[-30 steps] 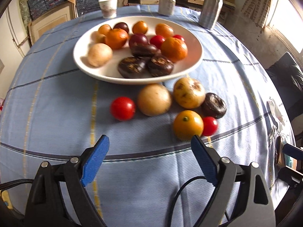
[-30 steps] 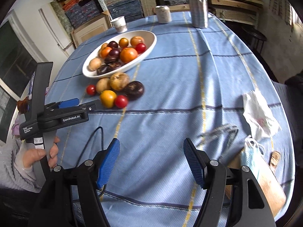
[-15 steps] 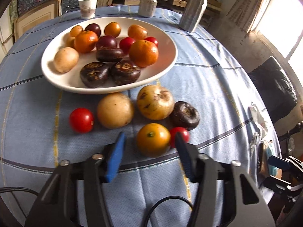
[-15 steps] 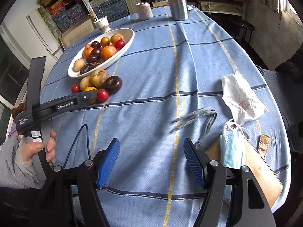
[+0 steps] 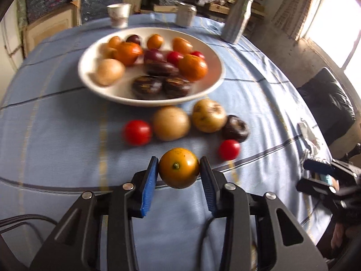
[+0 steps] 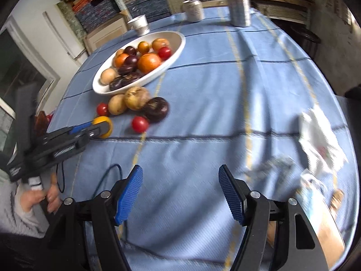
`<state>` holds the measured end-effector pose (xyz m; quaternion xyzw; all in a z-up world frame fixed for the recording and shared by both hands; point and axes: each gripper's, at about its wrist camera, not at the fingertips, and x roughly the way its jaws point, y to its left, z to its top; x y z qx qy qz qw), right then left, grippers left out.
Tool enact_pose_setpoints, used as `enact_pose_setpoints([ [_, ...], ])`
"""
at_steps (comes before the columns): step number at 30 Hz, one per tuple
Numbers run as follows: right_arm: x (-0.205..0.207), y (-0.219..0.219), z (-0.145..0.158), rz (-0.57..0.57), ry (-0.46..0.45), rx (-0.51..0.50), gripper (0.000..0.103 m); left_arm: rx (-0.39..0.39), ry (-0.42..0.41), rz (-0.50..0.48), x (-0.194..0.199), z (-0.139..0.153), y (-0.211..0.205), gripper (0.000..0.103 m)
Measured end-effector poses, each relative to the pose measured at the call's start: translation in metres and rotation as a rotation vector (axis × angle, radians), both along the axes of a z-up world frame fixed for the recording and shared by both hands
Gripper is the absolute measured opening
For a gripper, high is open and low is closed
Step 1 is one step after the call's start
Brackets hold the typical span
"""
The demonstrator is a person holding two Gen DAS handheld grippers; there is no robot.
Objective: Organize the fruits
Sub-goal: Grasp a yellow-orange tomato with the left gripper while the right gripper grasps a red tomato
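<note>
The yellow-orange fruit [image 5: 179, 167] sits low in the middle of the left wrist view, between the blue pads [image 5: 149, 186] of the left claw [image 5: 178, 169], whose jaws are closing on it, pads touching both its sides. Just above it on the blue tabletop [image 5: 56, 135] lie loose fruits: a red tomato [image 5: 137, 132], a tan round fruit [image 5: 171, 123], a mottled yellow fruit [image 5: 209, 115], a dark purple fruit [image 5: 235, 128] and a small red tomato [image 5: 228, 149]. Higher still, the white bowl [image 5: 94, 88] holds more oranges, tomatoes and dark fruits. In the right wrist view the right claw [image 6: 180, 194] stands fairly wide with nothing between its pads, low in the frame above bare cloth.
</note>
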<state>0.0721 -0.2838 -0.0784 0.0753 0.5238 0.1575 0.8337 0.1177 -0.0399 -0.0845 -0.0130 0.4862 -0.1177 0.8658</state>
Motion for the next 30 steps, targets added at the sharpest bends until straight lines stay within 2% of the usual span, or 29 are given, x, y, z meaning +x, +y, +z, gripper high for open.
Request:
enact_pose_setpoints([
  [7, 0.034, 0.046, -0.013, 0.099, 0.010, 0.040, 0.070, 0.059, -0.008, 0.122, -0.020, 0.012, 0.056, 0.037],
  [12, 0.047, 0.061, -0.022, 0.126, 0.021, 0.050, 0.070, 0.076, -0.002, 0.186, -0.033, 0.014, 0.082, 0.037],
  [15, 0.052, 0.063, -0.025, 0.127, 0.030, 0.063, 0.063, 0.079, 0.006, 0.206, -0.037, 0.013, 0.088, 0.037],
  [23, 0.058, 0.070, -0.027, 0.151, 0.022, 0.052, 0.062, 0.078, 0.037, 0.226, -0.043, 0.003, 0.094, 0.037],
  [25, 0.060, 0.073, -0.028, 0.154, 0.020, 0.048, 0.059, 0.079, 0.042, 0.225, -0.044, 0.001, 0.094, 0.037],
  [27, 0.061, 0.076, -0.029, 0.162, 0.021, 0.044, 0.048, 0.078, 0.045, 0.225, -0.044, -0.001, 0.094, 0.037],
  [30, 0.064, 0.080, -0.031, 0.171, 0.019, 0.029, 0.044, 0.078, 0.047, 0.224, -0.043, -0.002, 0.094, 0.037],
])
